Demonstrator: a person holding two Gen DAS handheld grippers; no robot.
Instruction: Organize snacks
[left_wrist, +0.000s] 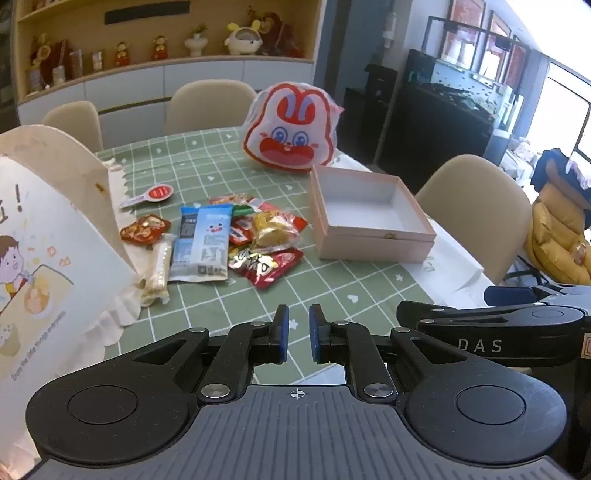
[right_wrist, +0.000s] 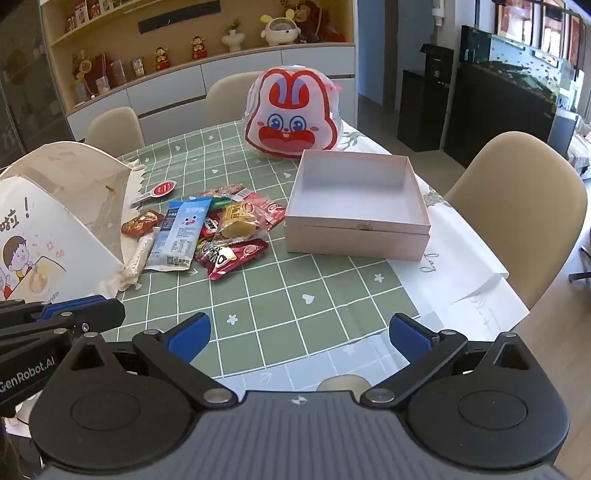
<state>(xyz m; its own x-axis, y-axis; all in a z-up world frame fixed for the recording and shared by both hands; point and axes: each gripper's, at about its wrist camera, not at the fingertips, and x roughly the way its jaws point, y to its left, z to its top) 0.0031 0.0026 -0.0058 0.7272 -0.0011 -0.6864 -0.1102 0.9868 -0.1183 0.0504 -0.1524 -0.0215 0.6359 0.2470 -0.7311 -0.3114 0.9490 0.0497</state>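
Hovering short of the snack pile (right_wrist: 207, 229), you have nothing gripped: your right gripper (right_wrist: 299, 332) gapes wide and empty, your left gripper (left_wrist: 295, 332) is narrowly parted, also empty. Snacks lie at 11 o'clock, the empty box (right_wrist: 356, 199) at 1; I judge picking one snack comes next

Both wrist cameras sit low over the near edge of the desk (left_wrist: 332, 288), looking forward along their fingers toward the far shelf wall. The left view stands left of the right one. Both share the snack pile (left_wrist: 221, 240), the open pink box (right_wrist: 356, 206) and the rabbit bag (right_wrist: 293, 118).
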